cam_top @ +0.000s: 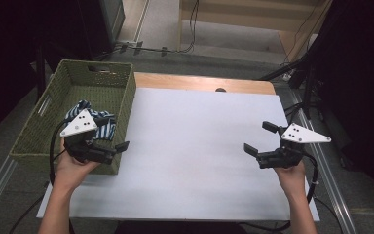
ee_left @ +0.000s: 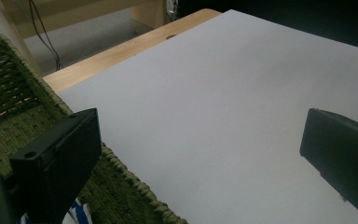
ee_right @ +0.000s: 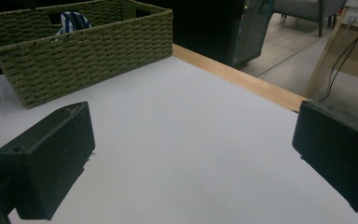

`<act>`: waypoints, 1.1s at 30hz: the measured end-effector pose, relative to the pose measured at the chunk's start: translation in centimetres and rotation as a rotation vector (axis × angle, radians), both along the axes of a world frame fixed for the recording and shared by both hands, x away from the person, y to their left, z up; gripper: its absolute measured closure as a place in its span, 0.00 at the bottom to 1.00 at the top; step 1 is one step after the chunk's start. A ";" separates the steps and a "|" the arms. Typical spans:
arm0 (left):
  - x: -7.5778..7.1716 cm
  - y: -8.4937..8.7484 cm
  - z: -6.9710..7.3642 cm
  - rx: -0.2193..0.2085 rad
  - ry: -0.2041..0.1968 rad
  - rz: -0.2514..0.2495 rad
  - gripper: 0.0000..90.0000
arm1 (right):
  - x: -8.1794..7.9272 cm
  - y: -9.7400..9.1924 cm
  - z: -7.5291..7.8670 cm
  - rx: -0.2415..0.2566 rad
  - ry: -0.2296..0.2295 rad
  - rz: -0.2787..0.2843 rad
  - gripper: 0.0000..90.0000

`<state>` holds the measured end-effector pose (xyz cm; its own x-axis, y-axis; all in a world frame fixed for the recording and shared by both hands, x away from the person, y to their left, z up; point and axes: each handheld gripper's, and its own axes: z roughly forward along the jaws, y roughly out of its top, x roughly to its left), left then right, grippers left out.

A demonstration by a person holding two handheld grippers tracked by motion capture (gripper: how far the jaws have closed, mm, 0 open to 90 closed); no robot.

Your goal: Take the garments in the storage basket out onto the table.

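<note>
A green woven basket point(cam_top: 97, 66) stands at the table's left side, with a blue-and-white striped cloth point(cam_top: 80, 108) lying inside it. My left gripper point(cam_top: 116, 132) hovers over the basket's near right corner, jaws pointing right over the white surface. In the left gripper view its jaws point(ee_left: 200, 158) stand wide apart with nothing between them, the basket rim point(ee_left: 121, 168) and a bit of the cloth point(ee_left: 79, 212) below. My right gripper point(cam_top: 259, 137) is at the table's right side, open and empty. The right gripper view point(ee_right: 191, 158) faces the basket point(ee_right: 88, 51) and the cloth point(ee_right: 73, 21).
A white sheet point(cam_top: 199, 146) covers the tabletop, with a strip of bare wood point(cam_top: 199, 82) along the far edge. Cables and dark stands sit on the floor beyond the table point(cam_top: 292, 73). Metal rails run along both table sides.
</note>
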<state>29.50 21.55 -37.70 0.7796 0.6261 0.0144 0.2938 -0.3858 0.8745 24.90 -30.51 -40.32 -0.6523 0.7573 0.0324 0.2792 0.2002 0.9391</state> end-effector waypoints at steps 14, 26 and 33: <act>1.6 1.4 1.2 0.085 0.002 0.083 0.00 | -0.1 -0.9 0.2 0.020 -0.004 -0.018 0.00; 3.7 2.9 1.5 0.177 0.035 0.166 0.00 | 0.1 -0.9 0.0 0.010 0.003 -0.016 0.00; 5.3 4.2 1.7 0.232 0.082 0.215 0.00 | 0.1 -0.8 0.0 0.011 0.009 -0.014 0.00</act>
